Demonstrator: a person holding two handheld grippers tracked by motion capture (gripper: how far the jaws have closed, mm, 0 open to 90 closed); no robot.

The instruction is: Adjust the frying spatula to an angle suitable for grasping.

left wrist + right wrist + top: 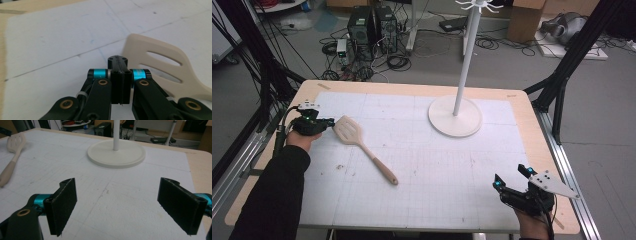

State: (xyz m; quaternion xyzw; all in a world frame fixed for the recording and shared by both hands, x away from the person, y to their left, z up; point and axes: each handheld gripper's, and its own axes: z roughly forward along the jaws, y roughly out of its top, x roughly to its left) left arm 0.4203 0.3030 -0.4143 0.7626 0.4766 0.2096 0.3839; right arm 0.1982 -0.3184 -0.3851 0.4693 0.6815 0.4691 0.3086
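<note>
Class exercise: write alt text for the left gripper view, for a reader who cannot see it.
The left hand-held gripper, jaws shut together on nothing, sits low over a white gridded mat, just beside the slotted head of a beige spatula.

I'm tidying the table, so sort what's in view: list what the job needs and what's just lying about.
In the job:
spatula, beside the shut left gripper
right gripper, open over the mat

Lying about:
white stand at the far side of the mat
computer towers, cables and boxes on the floor
</note>
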